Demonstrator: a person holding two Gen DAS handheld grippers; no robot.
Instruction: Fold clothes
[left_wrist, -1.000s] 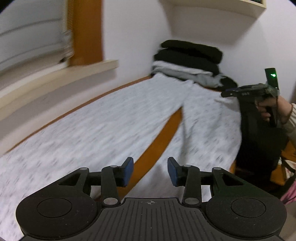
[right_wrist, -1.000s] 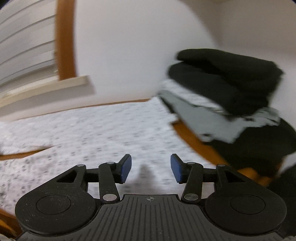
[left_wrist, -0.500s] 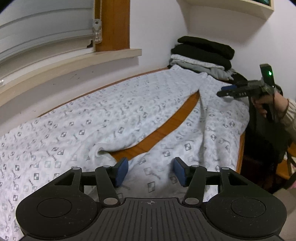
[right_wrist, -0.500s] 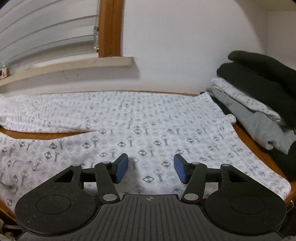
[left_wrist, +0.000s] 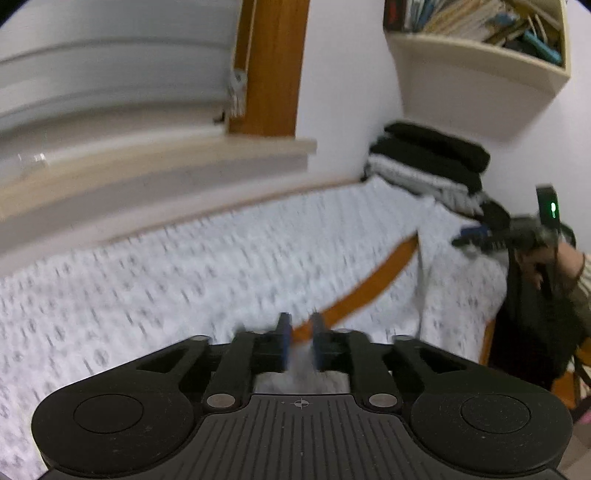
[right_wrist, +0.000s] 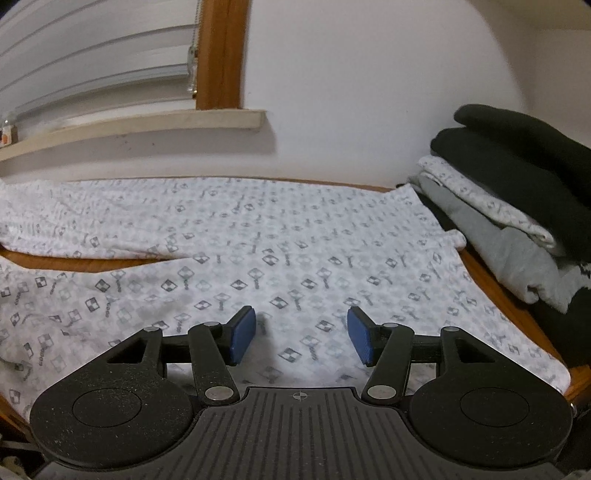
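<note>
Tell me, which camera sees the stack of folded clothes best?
The right wrist view: the stack of folded clothes is close and sharp there, black layers over white patterned and grey ones. The left wrist view shows the same stack small, far off and blurred.

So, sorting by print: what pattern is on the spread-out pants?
White pants with small grey checkered diamonds and key-like marks, clearest in the right wrist view.
</note>
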